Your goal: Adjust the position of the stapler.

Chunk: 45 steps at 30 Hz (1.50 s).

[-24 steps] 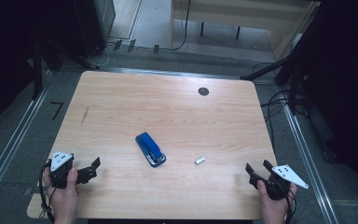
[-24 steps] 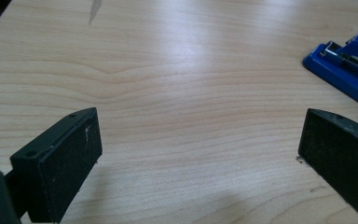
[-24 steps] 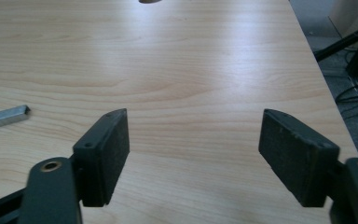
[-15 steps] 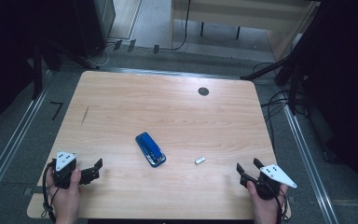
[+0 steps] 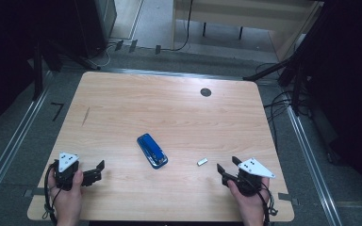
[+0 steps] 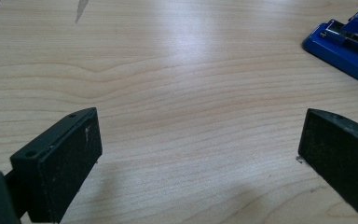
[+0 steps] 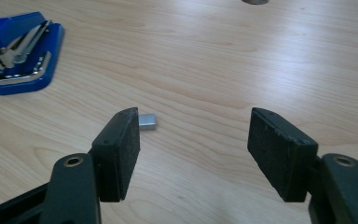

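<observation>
Now the right gripper (image 5: pixel 226 170) has slid inward along the bench (image 5: pixel 169 113) since a moment ago; fingers apart, nothing between them. That puts the small silver staple block (image 7: pixel 147 121) just ahead of its left finger (image 7: pixel 121 149), likely the next pick. The block is short, metallic and lies flat. The blue stapler (image 5: pixel 152 150) lies open beyond it. Left gripper (image 5: pixel 96 170): fingers wide apart, empty, stapler off ahead-right.

No legible text, label, brand, number or sign on any object or surface in view.
</observation>
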Each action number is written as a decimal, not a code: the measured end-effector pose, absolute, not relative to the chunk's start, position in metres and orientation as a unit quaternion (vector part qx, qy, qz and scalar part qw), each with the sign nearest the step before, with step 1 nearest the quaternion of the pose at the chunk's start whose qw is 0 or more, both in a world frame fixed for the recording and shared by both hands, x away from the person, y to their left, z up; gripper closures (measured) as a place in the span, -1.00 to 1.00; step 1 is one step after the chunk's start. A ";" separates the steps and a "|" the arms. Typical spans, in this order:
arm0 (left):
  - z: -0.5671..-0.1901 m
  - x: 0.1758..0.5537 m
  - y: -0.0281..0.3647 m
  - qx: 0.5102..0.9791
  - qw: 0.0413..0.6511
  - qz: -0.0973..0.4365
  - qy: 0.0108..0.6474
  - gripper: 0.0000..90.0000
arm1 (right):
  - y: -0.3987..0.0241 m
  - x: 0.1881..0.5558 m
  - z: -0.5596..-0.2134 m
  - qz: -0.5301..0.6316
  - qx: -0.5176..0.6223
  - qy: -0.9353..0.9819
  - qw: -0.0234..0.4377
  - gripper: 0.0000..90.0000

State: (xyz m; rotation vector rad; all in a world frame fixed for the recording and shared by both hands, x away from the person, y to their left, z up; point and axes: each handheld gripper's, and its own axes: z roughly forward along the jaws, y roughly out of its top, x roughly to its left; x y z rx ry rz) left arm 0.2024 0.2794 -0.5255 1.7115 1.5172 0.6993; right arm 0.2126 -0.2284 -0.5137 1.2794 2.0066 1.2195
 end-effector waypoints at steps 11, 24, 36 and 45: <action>-0.526 0.202 0.275 0.673 0.361 0.278 0.583 -1.00 | -0.185 0.220 -0.507 0.449 0.440 0.749 0.209 -0.11; -0.526 0.203 0.265 0.691 0.351 0.288 0.563 -1.00 | -0.141 0.229 -0.506 0.459 0.412 0.766 0.184 -0.13; -0.526 0.203 0.261 0.698 0.347 0.289 0.555 -1.00 | -0.113 0.238 -0.504 0.464 0.396 0.774 0.171 -0.19; -0.526 0.203 0.258 0.701 0.349 0.289 0.550 -1.00 | -0.097 0.239 -0.506 0.462 0.385 0.782 0.164 -0.23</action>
